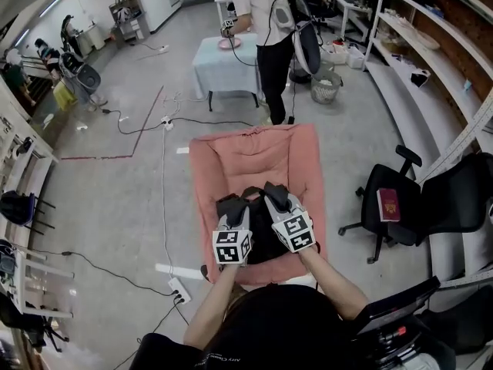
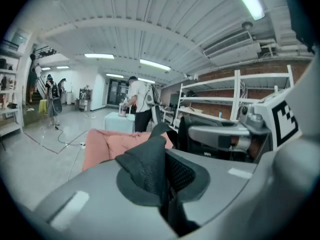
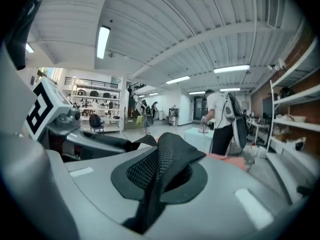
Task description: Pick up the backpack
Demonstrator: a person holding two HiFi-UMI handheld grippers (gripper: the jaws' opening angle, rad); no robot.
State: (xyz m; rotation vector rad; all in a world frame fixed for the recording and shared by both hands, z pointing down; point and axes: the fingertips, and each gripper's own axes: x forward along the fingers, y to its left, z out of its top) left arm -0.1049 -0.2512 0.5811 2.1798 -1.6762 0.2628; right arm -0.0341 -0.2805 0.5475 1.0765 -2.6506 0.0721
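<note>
Strap of black mesh (image 2: 150, 166) clamped in left hand-held gripper (image 1: 231, 205), second strap (image 3: 162, 166) clamped likewise in right hand-held gripper (image 1: 276, 193), jaws nearly together on both. Black backpack (image 1: 264, 230) slung just below and between the two, over pink cushion (image 1: 254, 156) spread beneath and ahead. Soft, floppy, probably light; likely to sag and swing. Padded straps, weave grippy, judged the soundest hold. Dark fabric throughout, no markings legible.
</note>
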